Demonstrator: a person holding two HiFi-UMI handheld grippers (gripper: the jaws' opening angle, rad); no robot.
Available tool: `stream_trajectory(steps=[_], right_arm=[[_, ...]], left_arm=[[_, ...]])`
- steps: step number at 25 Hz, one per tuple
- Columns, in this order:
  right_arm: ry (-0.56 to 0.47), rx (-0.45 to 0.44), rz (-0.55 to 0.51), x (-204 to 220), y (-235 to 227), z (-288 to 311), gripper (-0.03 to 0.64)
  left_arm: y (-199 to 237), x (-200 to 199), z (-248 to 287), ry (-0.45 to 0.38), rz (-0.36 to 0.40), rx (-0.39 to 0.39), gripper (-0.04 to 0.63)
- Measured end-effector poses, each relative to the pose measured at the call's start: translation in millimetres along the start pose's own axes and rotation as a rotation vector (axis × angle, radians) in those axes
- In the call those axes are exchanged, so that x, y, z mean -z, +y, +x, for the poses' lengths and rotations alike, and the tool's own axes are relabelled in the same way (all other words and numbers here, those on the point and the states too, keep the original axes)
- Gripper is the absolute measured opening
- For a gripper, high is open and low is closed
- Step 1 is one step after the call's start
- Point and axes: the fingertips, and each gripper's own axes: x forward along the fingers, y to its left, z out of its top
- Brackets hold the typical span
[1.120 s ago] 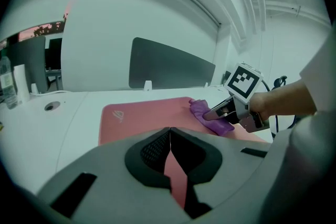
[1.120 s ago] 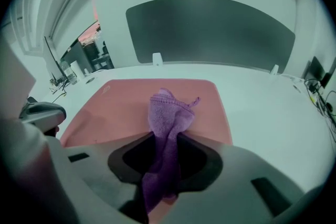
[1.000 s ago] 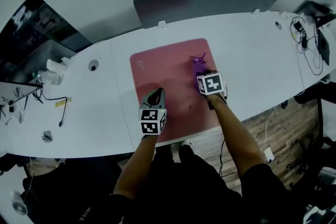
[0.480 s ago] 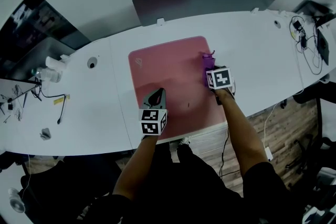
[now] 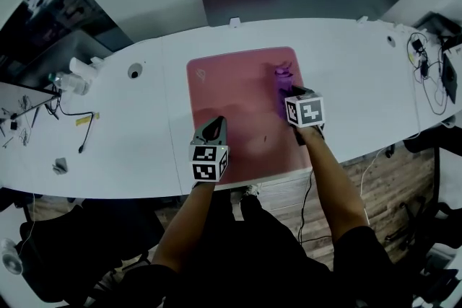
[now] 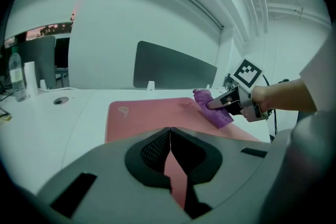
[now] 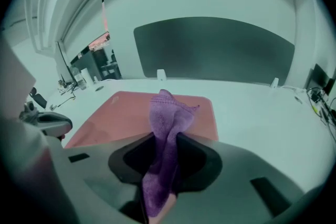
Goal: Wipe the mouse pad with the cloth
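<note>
Item: purple terry cloth, bunched and clamped between the jaws of the right gripper, which are closed tight on its middle; the loose end stands up just ahead of the jaw tips. Under and ahead of this gripper lies the pink rectangular fabric mouse pad, the cloth meeting it near its far right corner. Left gripper: jaws fully together with nothing between them, poised over the pad's near edge, with the right gripper well off to its right; whether it presses on the pad cannot be told. Support: white desk. Step judged in hand: a wiping stroke along the pad's right side. The next move probably calls for dragging the cloth, pressed down, leftward across the unwiped middle.
</note>
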Motion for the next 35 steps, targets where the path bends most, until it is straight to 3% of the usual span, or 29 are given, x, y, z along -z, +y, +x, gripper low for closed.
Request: stream_trajectory(steps=[10, 18, 24, 28, 35], right_arm=[[0.015, -0.272, 0.017, 13.3, 131.3, 3.9, 0.123], [0.072, -0.433, -0.013, 34.3, 244.0, 13.1, 0.123], [0.148, -0.432, -0.021, 54.8, 290.0, 23.3, 0.124], [0.163, -0.38, -0.058, 63.6, 294.9, 32.5, 0.124], [0.157, -0.373, -0.077, 64.6, 295.1, 34.1, 0.121]], left_arm=[[42.6, 11.4, -34.5, -0.015, -0.04, -0.116, 0.023], [80.6, 37.9, -72.9, -0.003, -0.087, -0.212, 0.023], [105.2, 55.5, -96.7, 0.011, -0.116, -0.273, 0.023], [115.5, 61.7, -110.7, 0.014, -0.121, -0.297, 0.023], [112.1, 62.4, -116.0, 0.011, -0.125, -0.295, 0.023]])
